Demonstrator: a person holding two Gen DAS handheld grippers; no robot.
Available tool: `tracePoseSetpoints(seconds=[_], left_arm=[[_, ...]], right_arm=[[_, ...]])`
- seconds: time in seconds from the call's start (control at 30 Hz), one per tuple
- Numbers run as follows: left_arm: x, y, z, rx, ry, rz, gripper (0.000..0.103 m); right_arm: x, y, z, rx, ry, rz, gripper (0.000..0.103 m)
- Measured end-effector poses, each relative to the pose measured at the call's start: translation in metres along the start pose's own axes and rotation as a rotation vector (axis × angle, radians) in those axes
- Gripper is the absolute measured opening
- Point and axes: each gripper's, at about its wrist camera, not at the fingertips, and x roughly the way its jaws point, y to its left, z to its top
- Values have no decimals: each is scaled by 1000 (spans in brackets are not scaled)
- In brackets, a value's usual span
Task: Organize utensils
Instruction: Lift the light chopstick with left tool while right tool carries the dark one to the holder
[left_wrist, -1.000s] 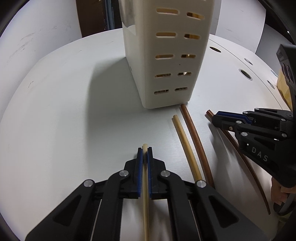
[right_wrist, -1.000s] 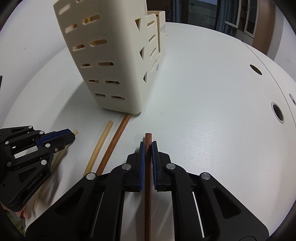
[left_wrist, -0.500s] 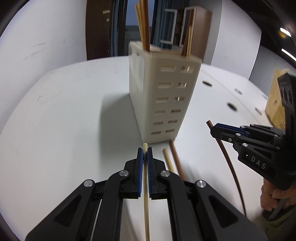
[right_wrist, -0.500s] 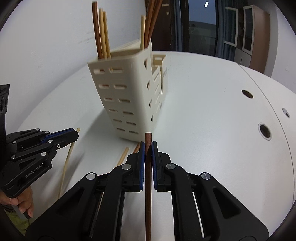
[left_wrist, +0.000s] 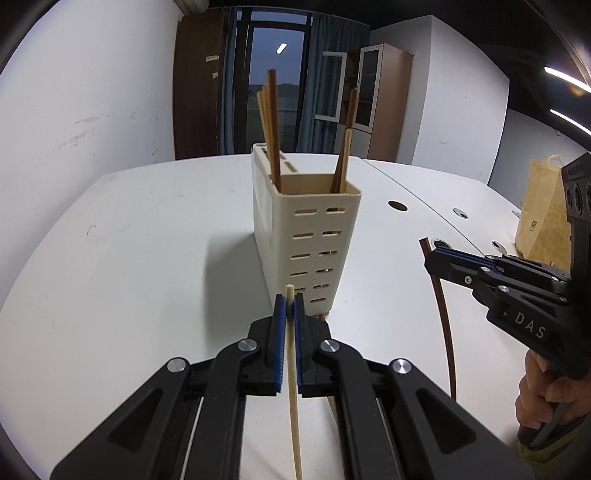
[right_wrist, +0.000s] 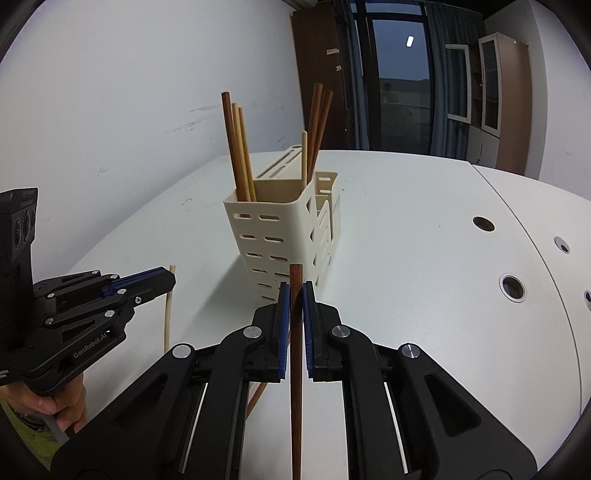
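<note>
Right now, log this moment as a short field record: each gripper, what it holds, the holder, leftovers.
left gripper: shut on pale chopstick
right gripper: shut on dark chopstick
holder: cream, slotted, upright on white table
holder contents: several dark and pale chopsticks standing in it
leftovers: one brown chopstick partly visible on the table
</note>
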Motion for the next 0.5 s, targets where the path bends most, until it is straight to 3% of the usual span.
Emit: tracePoseSetpoints(seconds=[0.5], left_arm=[[-25, -15, 27, 44, -89, 11, 4]], right_arm=[[-21, 8, 23, -31, -76, 1, 6]])
